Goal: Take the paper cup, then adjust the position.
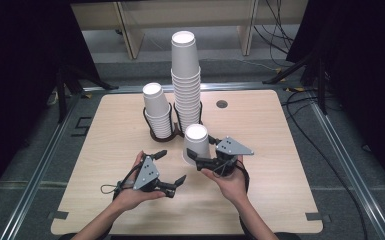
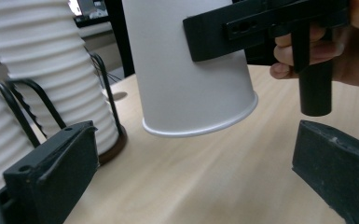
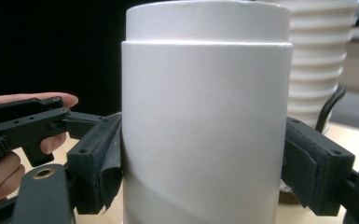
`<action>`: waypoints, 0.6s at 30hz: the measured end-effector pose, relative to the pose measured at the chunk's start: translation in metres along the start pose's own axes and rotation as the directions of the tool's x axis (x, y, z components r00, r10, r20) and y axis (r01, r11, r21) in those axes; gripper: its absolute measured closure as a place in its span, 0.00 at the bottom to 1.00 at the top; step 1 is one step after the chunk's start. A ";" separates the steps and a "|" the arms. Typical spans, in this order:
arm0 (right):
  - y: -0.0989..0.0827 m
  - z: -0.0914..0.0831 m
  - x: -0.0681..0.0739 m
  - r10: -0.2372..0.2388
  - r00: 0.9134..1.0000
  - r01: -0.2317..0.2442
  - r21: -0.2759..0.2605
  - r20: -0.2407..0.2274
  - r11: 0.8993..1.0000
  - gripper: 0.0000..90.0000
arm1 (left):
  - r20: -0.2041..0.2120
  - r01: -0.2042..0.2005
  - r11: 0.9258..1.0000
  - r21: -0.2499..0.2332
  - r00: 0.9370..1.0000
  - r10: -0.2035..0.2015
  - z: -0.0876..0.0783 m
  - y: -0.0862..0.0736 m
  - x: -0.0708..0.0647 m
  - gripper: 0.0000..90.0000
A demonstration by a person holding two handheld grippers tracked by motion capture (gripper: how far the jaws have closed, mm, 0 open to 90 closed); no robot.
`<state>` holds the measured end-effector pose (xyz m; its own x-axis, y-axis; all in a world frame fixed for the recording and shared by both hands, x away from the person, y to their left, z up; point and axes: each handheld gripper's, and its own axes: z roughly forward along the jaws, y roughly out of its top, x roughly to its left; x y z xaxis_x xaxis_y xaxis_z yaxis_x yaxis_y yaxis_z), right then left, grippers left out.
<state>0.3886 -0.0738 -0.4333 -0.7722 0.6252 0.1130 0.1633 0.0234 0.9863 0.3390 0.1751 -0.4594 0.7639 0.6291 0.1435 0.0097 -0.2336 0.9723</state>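
Nearest you, your left gripper [image 1: 170,169] hangs over the tabletop [image 1: 260,200] with its jaws spread wide and nothing between them. Just to its right and a little farther off, your right gripper [image 1: 194,156] has its jaws clamped on the sides of an upside-down white paper cup [image 1: 195,142], tilted with its rim lifted off the wood. Beyond it, two stacks of inverted cups stand in black wire holders [image 1: 156,134]: the short stack [image 1: 157,110] on the left, the tall stack [image 1: 186,77] to its right.
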 end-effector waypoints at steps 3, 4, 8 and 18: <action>-0.008 -0.001 0.003 0.010 1.000 -0.010 0.024 -0.013 1.000 0.24 | 0.015 0.012 1.000 0.009 1.000 -0.012 0.000 -0.006 -0.005 0.00; -0.010 -0.001 0.004 0.013 1.000 -0.012 0.021 -0.019 1.000 0.24 | 0.018 0.021 1.000 -0.002 1.000 -0.021 0.001 -0.007 -0.006 0.00; -0.014 -0.002 0.011 0.013 0.999 -0.012 0.035 -0.034 0.999 0.24 | 0.033 0.053 0.999 -0.011 0.998 -0.053 0.002 -0.006 -0.006 0.00; -0.013 -0.001 0.016 0.009 0.998 -0.008 0.024 -0.058 1.000 0.24 | 0.031 0.081 0.997 0.006 0.996 -0.081 0.002 -0.004 0.000 0.00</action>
<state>0.3737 -0.0651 -0.4438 -0.8051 0.5789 0.1290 0.1841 0.0372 0.9822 0.3403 0.1746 -0.4637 0.7802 0.6228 0.0586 0.0753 -0.1864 0.9796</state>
